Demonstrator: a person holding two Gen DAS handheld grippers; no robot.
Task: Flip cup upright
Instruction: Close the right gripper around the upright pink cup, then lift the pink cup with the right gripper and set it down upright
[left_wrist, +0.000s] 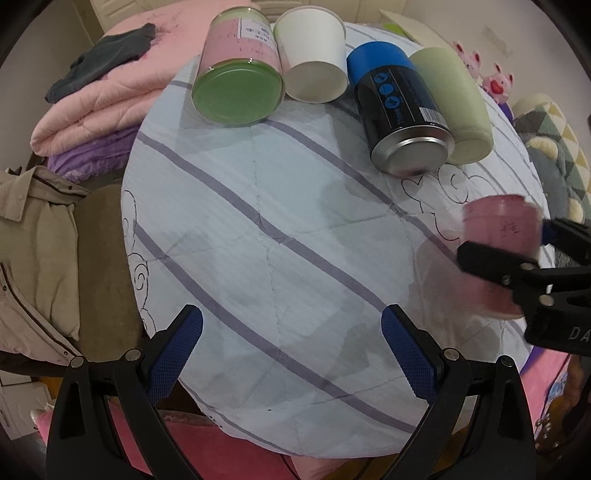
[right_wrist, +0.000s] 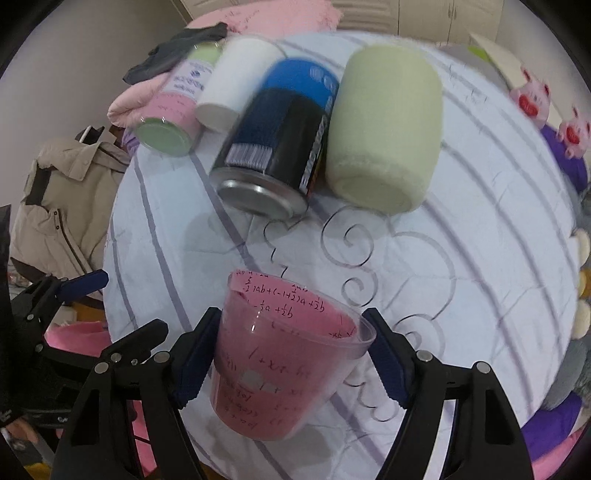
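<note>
While the right tongs (right_wrist: 291, 354) grip the pink-lined clear cup (right_wrist: 284, 354) mid-turn, tilted mouth-up, near the black can (right_wrist: 280, 147), setting down remains; the left tongs (left_wrist: 291, 354) gape, holding nothing.

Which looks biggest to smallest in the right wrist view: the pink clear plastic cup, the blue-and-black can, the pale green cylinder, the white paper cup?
1. pink clear plastic cup, though nearest the camera
2. blue-and-black can and pale green cylinder, too alike to rank
3. white paper cup, farthest
</note>
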